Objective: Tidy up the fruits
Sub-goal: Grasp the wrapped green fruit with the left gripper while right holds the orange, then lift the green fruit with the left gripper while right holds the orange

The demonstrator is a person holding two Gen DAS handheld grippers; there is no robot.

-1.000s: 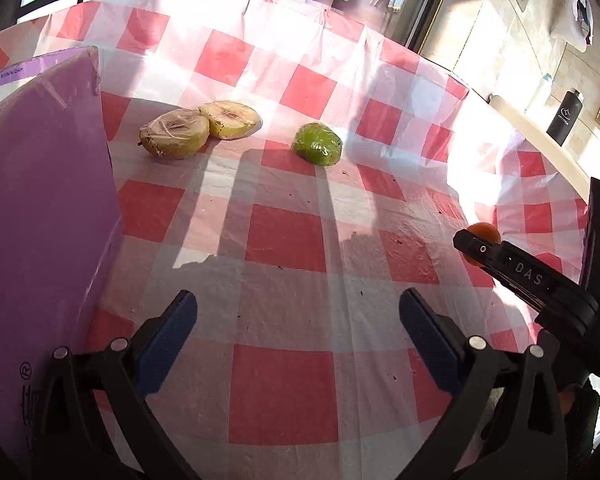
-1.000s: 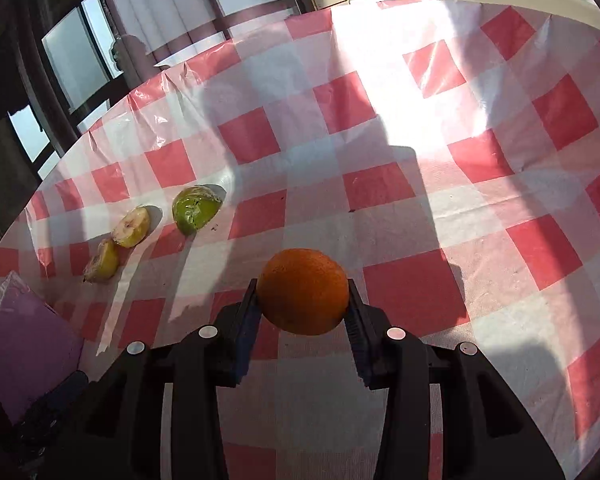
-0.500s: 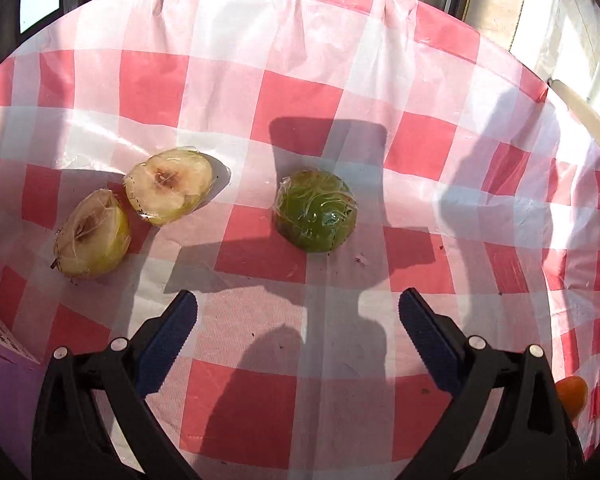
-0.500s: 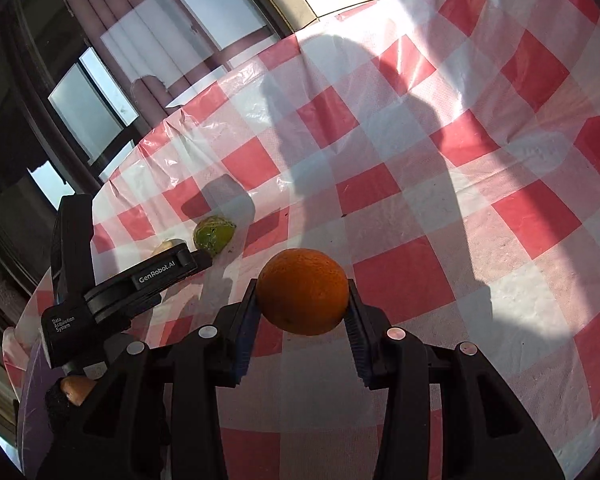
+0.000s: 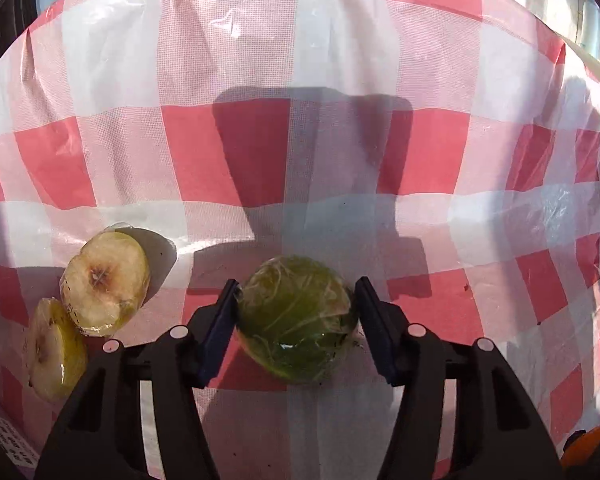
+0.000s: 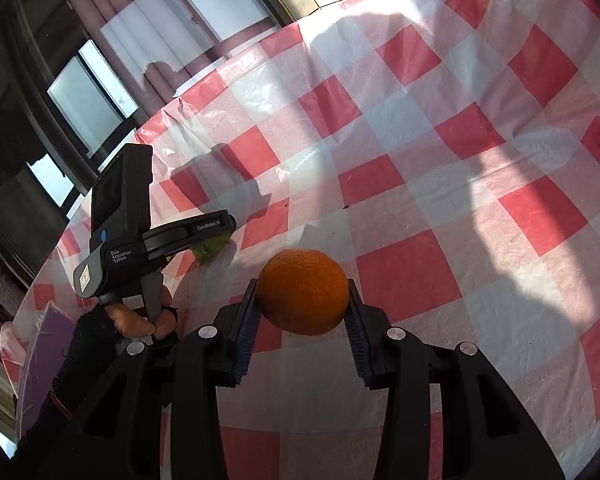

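A green fruit wrapped in film (image 5: 298, 318) lies on the red-and-white checked tablecloth (image 5: 260, 160). My left gripper (image 5: 296, 320) has closed around it, its blue pads touching both sides. Two wrapped pale apple halves (image 5: 104, 282) (image 5: 54, 348) lie just left of it. My right gripper (image 6: 302, 300) is shut on an orange (image 6: 303, 291) and holds it above the cloth. In the right wrist view the left gripper body (image 6: 140, 236) hides most of the green fruit (image 6: 212, 246).
A purple board (image 6: 40, 356) stands at the table's left edge. The table's far rim runs along windows and pink curtains (image 6: 172, 40). A sliver of the orange (image 5: 584, 446) shows at the lower right of the left wrist view.
My left gripper moved forward to the green fruit and its jaws closed in around it. My right gripper kept its hold on the orange and shifted a little.
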